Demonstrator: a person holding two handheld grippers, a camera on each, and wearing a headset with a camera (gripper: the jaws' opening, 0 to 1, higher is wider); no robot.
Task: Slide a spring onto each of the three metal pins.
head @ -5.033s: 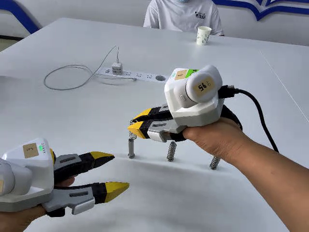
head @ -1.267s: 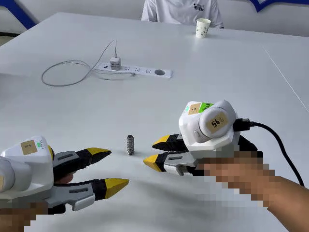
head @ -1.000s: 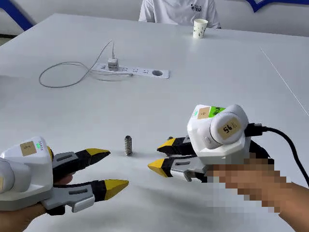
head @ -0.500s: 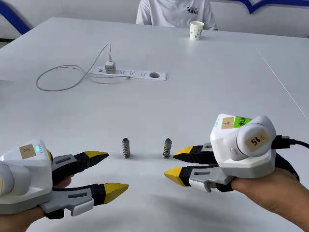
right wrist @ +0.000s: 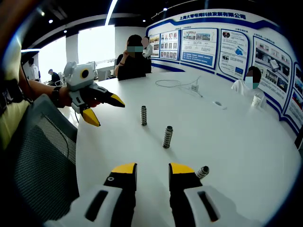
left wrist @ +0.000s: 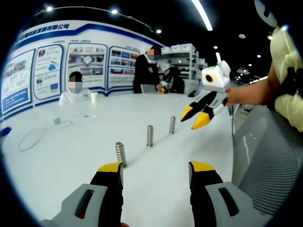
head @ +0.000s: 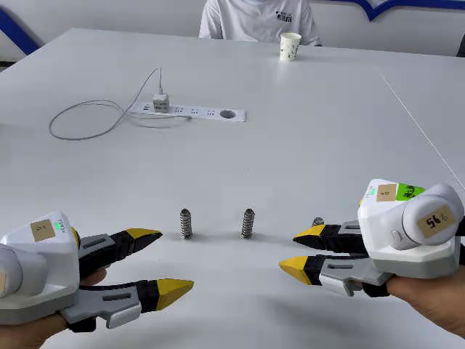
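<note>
Three metal pins stand in a row on the white table, each with a spring on it: the left one point(head: 186, 224), the middle one point(head: 248, 223) and the right one point(head: 317, 221), half hidden behind my right gripper's upper jaw. In the right gripper view this last spring point(right wrist: 202, 171) leans beside the right jaw's tip. My right gripper point(head: 299, 248) hovers open and holds nothing, just right of the row. At the lower left my left gripper point(head: 163, 260) is open and holds nothing, short of the left spring point(left wrist: 120, 153).
A white power strip point(head: 190, 112) with a plugged charger and a looped cable point(head: 80, 120) lies at the back left. A paper cup point(head: 290, 46) stands at the far edge, in front of a seated person point(head: 254, 18). A table seam point(head: 414, 116) runs along the right.
My right gripper has drawn back from over the pins to the right and toward me, uncovering the middle and right springs. The left gripper has barely moved.
</note>
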